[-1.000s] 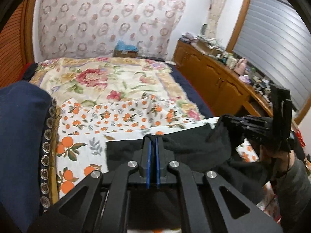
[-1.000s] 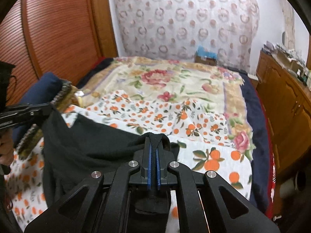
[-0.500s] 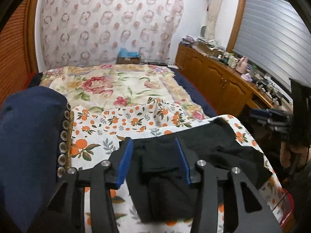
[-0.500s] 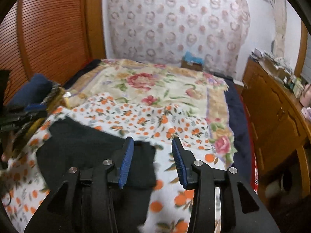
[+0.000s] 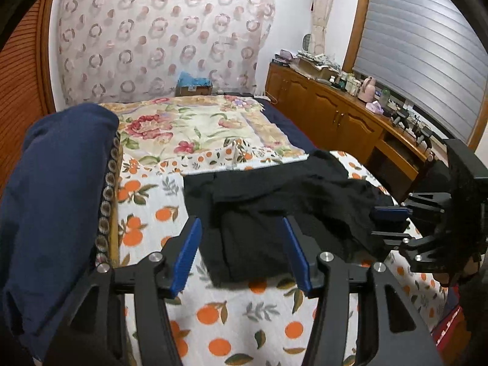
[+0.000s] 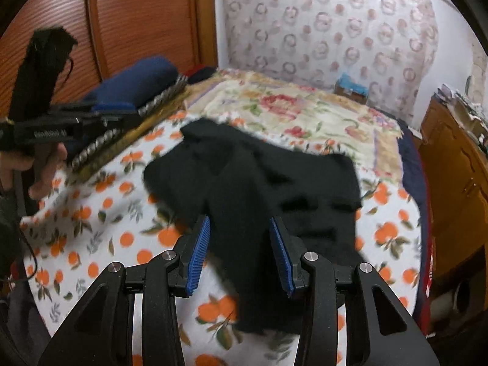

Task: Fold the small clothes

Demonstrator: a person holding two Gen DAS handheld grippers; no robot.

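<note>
A black garment [image 5: 274, 201] lies rumpled and partly folded on the orange-print sheet [image 5: 152, 210] of the bed. It also shows in the right wrist view [image 6: 259, 183]. My left gripper [image 5: 241, 250] is open and empty, its blue pads just above the garment's near edge. My right gripper [image 6: 239, 250] is open and empty over the garment's near end. The right gripper also shows at the right in the left wrist view [image 5: 389, 222]. The left gripper shows at the left in the right wrist view [image 6: 116, 116].
A dark blue folded bundle [image 5: 58, 189] with a beaded trim lies along the bed's left side. A floral quilt [image 5: 195, 128] covers the far half of the bed. A wooden cabinet [image 5: 341, 119] with clutter stands along the right. A wooden wall [image 6: 100, 15] is on the left.
Both grippers were shut on the black garment and held it up. They opened, let it drop onto the sheet, and pulled back and apart.
</note>
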